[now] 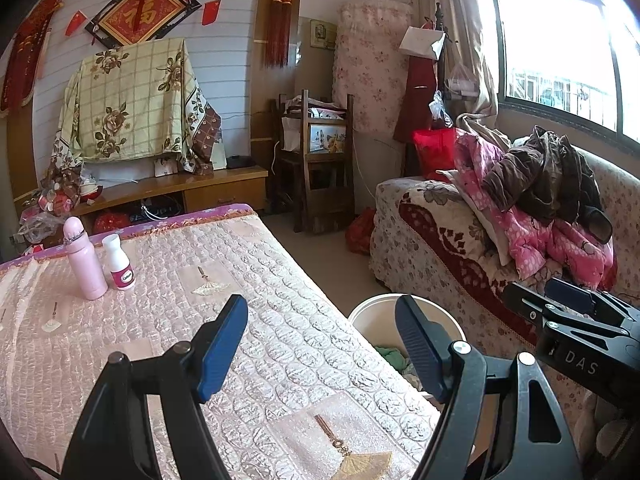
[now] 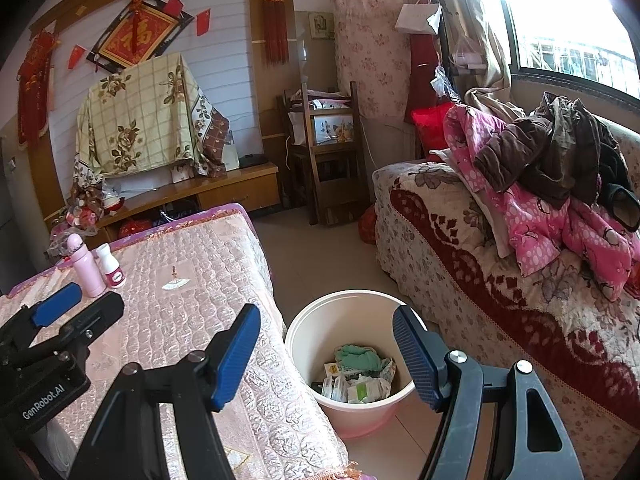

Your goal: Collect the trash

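Both grippers hang with jaws spread wide and nothing between them: the left gripper over the counter's quilted pink cover, the right gripper above the round white plastic bucket on the floor just beside it. The crumpled green and white trash lies inside the bucket. Farther along the counter, a pink flask and a white bottle with a magenta label stand close together, perhaps touching. My worry: they look like keepers, and reaching for one could topple the other. Beyond, clothes heap on the floral sofa.
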Motion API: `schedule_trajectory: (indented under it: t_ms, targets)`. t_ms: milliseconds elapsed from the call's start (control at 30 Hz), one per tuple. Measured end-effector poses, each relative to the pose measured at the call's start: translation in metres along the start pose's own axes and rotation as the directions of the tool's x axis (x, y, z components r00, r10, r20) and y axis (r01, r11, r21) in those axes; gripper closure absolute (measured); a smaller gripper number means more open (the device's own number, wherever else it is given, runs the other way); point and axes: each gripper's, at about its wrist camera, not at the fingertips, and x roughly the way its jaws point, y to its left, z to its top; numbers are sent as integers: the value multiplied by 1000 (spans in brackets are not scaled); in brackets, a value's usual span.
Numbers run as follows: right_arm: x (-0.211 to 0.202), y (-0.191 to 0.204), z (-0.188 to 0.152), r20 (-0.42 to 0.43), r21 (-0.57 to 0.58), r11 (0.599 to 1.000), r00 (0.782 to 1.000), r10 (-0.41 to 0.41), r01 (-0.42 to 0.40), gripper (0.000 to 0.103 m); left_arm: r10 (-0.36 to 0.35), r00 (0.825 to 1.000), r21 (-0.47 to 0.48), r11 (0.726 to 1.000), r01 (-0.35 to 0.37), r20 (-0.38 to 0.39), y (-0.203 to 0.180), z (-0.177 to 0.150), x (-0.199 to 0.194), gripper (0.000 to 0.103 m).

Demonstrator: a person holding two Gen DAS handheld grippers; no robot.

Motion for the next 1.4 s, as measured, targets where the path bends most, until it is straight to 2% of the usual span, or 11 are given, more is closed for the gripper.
schedule_trajectory:
  t_ms: [1400]
  targets:
    - [13, -2, -9, -31, 1, 1000, 999, -6, 6, 31, -18, 999, 5, 1000, 18, -26, 2, -8, 9, 26]
